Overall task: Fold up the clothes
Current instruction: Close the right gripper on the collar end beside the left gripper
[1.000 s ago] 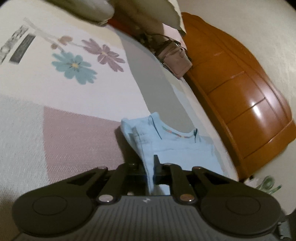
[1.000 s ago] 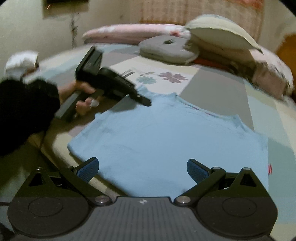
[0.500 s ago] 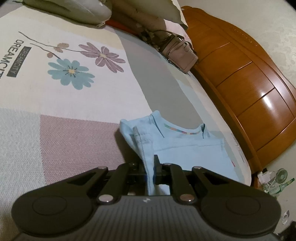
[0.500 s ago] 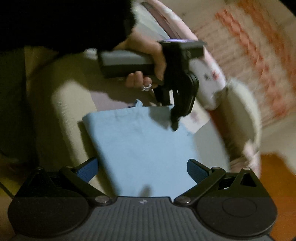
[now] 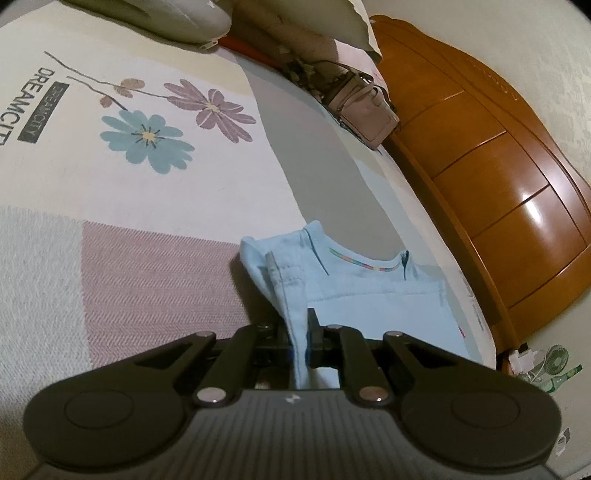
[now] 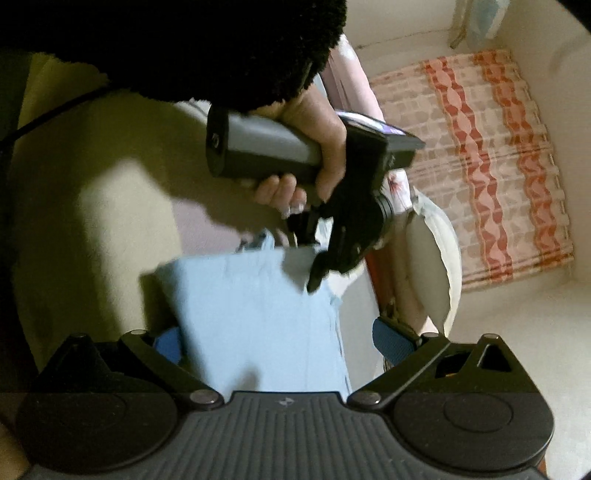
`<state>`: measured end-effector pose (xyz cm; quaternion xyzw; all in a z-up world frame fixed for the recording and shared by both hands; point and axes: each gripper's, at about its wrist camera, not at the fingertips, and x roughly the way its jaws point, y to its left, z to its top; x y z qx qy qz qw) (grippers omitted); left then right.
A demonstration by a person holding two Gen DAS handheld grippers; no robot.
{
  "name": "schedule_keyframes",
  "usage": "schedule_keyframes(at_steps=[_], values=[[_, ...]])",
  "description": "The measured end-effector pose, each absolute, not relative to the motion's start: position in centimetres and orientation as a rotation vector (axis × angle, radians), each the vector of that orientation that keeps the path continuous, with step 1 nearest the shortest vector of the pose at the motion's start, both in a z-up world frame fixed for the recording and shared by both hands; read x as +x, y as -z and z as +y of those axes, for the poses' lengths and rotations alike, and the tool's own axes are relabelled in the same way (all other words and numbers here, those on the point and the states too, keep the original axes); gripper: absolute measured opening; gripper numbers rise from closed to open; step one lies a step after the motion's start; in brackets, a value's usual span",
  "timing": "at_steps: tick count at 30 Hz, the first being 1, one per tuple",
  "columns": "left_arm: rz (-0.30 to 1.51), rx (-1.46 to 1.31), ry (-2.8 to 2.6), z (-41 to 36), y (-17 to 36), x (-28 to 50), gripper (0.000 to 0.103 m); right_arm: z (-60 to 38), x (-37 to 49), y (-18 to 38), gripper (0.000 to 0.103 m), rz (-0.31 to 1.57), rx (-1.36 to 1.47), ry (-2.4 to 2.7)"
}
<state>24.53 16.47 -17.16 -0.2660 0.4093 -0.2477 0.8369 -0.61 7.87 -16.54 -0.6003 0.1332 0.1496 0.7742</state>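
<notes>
While the bed (image 5: pixel 155 229) carries pillows (image 5: pixel 288 22) and a pink bag (image 5: pixel 365 114) by the wooden headboard (image 5: pixel 498 192), I see bare quilt left of the blue shirt (image 5: pixel 369 291). My left hand-held gripper (image 5: pixel 301 332) pinches its raised fold; my right hand-held gripper (image 6: pixel 277 341) stands spread over the shirt's near end.

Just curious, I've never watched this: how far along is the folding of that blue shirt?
Partly done: the light blue T-shirt already lies doubled on the bedspread. In hand: the left gripper pinches its sleeve edge. Left: the right gripper, jaws open, grips nothing; further folds remain.
</notes>
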Motion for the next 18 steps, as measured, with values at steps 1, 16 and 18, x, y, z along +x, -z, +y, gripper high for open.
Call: schedule_keyframes(at_steps=[1,16,18], values=[[0.868,-0.57,0.527,16.6,17.2,24.6,0.011,7.6,-0.9,16.6,0.1,0.287,-1.293,-0.315],[0.899,-0.66,0.51,17.1,17.7,25.0,0.011,8.9,-0.3,17.8,0.011,0.379,-1.223,-0.401],[0.908,-0.659,0.498,17.0,17.6,25.1,0.011,8.6,0.0,17.3,0.011,0.402,-1.178,-0.416]])
